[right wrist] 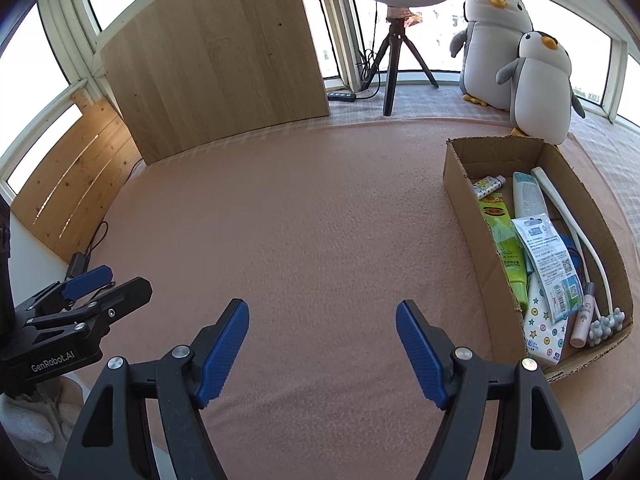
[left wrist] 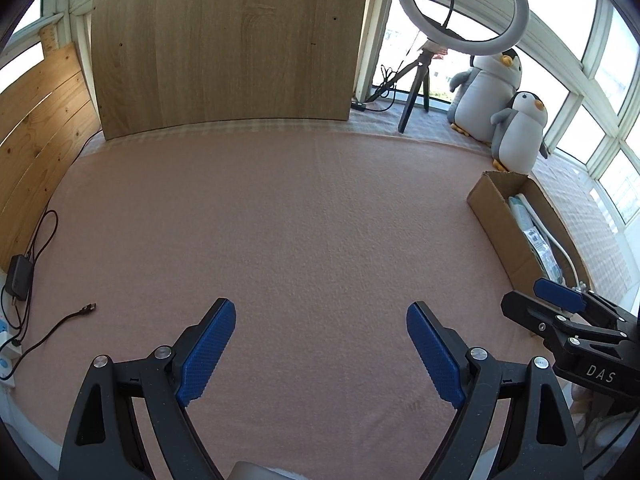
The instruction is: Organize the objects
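A cardboard box [right wrist: 456, 184] lies at the right on the pink cloth; it also shows in the left wrist view [left wrist: 496, 216]. It holds several items: tubes, a green packet [right wrist: 506, 248], a white labelled packet [right wrist: 548, 260], a tissue pack [right wrist: 546, 328], a white massager [right wrist: 576, 240] and a small pink bottle [right wrist: 584, 316]. My left gripper [left wrist: 320, 336] is open and empty above the cloth. My right gripper [right wrist: 322, 336] is open and empty, left of the box. Each gripper shows at the edge of the other's view.
A wooden board [left wrist: 228, 44] stands at the back. A ring light on a tripod [right wrist: 394, 40] and two plush penguins [right wrist: 536, 84] stand at the back right. A charger and cables [left wrist: 24, 280] lie at the left edge. A slatted wood panel [left wrist: 36, 140] leans at left.
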The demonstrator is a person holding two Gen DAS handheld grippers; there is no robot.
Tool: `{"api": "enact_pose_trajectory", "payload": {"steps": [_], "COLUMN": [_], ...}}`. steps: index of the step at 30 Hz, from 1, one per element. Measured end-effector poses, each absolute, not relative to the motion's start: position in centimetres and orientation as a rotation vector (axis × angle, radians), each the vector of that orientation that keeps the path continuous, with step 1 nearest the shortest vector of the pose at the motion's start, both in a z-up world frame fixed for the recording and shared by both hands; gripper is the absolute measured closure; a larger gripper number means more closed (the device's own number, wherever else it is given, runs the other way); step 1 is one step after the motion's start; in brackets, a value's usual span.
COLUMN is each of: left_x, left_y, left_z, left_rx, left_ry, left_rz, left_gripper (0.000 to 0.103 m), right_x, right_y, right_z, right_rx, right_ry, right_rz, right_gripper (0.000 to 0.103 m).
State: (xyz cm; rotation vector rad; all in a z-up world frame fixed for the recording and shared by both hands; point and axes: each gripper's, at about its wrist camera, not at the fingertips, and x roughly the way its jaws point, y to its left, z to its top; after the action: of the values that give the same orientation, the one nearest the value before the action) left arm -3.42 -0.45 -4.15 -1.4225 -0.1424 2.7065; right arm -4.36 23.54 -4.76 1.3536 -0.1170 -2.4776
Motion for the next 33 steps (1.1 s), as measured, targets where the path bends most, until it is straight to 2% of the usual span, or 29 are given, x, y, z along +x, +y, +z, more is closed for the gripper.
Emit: {"api": "enact_pose_trajectory", "payload": {"steps": [33], "left_x": [-3.8], "left_y": [-0.2], "left_z": [-4.6], "left_rx": [-1.420], "left_ry": [-0.166], "left_rz": [2.692], "left_gripper": [0.013], "right_x": [-4.9], "right_y": [23.6], "right_z": [-6.0], "right_rx": [1.423], "right_ry": [-0.138], "right_rz": [-2.443], "right_gripper": [0.030]}}
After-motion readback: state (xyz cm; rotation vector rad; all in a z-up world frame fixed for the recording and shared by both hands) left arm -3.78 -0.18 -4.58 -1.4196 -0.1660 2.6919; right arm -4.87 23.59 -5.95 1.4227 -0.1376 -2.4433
